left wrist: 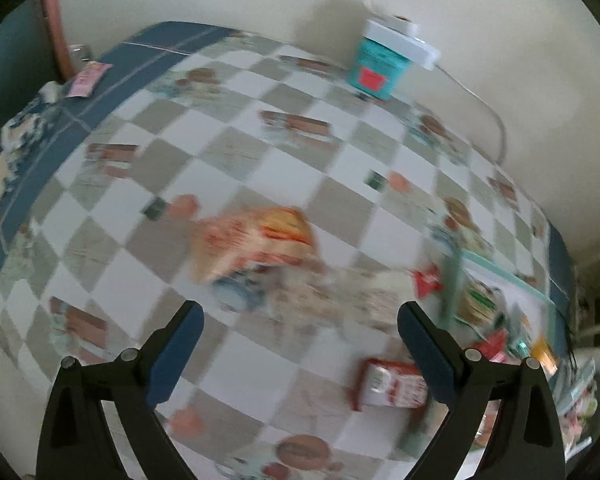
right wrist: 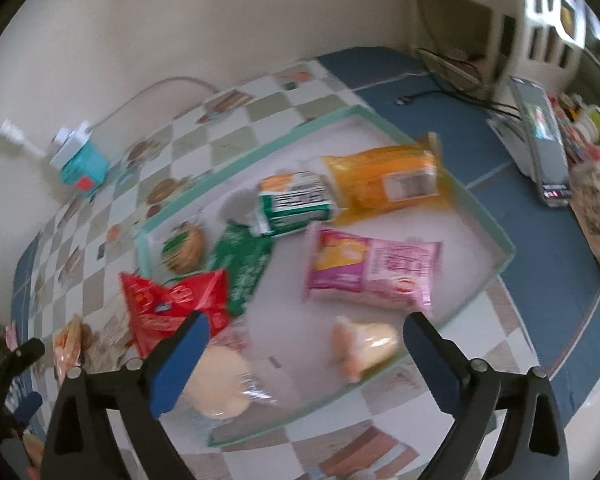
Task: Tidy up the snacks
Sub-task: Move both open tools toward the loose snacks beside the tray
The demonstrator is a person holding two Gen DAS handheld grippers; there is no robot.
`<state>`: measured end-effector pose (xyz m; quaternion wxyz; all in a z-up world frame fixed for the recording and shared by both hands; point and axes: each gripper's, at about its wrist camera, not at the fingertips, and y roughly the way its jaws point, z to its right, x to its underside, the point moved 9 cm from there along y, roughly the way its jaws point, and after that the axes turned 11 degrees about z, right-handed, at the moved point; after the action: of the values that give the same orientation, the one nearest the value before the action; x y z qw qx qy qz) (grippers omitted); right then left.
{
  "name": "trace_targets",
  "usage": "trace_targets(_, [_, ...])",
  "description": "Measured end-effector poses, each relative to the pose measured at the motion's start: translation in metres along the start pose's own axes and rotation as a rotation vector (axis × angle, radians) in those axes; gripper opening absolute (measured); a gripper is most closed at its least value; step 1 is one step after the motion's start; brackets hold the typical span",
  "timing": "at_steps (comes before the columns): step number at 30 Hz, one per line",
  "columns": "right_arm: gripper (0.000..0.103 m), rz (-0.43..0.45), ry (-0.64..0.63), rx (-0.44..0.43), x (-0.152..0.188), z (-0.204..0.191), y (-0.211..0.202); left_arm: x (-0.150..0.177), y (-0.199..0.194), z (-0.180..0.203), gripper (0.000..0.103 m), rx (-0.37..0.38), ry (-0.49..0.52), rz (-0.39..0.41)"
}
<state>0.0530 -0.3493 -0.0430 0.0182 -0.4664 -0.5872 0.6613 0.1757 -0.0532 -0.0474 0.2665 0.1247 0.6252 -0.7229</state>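
The worktop (right wrist: 548, 280), spread with a checked cloth with a blue border, carries a shallow tray (right wrist: 496, 240) with pale green walls, and everything here is placed against that tray. Inside it, toward its far side, lies an orange packet (right wrist: 384, 184), with a green-and-white packet (right wrist: 296, 204) touching it on the left; a pink packet (right wrist: 372, 268) lies nearer, about the tray's middle. A dark green packet (right wrist: 240, 268) sits left of the pink one, and a round biscuit pack (right wrist: 184, 246) lies in the tray's left corner. A red packet (right wrist: 168, 304) overlaps the tray's left wall, partly out over the cloth. At the tray's near end lie a pale round-snack pack (right wrist: 220, 380) and a smaller pale wrapped snack (right wrist: 364, 344). Outside the tray, well to its left on the cloth, an orange-and-red packet (left wrist: 256, 240) lies blurred, and a small red-and-white packet (left wrist: 392, 386) lies nearer, also left of the tray. A teal box (right wrist: 84, 172) with a white adapter on it stands far beyond the tray's left corner by the wall. The right hand-held gripper (right wrist: 304, 344) hangs over the tray's near end, jaws wide apart and gripping nothing. The left hand-held gripper (left wrist: 300, 332) is over the cloth left of the tray, jaws likewise spread and empty.
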Motion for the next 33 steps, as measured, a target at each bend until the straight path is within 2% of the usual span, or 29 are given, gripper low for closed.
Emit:
trace_targets(2, [0.103, -0.001, -0.028, -0.014, 0.003, -0.013, -0.001, -0.006, 0.0, -0.016, 0.098, -0.032, -0.009, 0.012])
trace_targets(6, [0.103, -0.006, -0.078, -0.041, 0.009, -0.035, 0.0, -0.016, -0.002, -0.047, 0.098, -0.097, -0.023, 0.038])
trace_targets(14, [0.103, 0.014, -0.163, -0.071, 0.016, -0.07, -0.005, -0.027, -0.005, -0.084, 0.098, -0.169, -0.03, 0.067])
trace_targets(21, [0.103, 0.031, -0.225, -0.13, 0.025, -0.106, -0.009, -0.03, -0.004, -0.106, 0.098, -0.179, -0.086, 0.067])
trace_targets(25, [0.103, 0.045, -0.251, -0.135, 0.027, -0.116, -0.01, -0.031, -0.002, -0.114, 0.098, -0.182, -0.1, 0.061])
trace_targets(33, [0.103, 0.01, -0.289, -0.214, 0.047, -0.141, -0.008, -0.027, 0.005, -0.125, 0.098, -0.193, -0.091, 0.036])
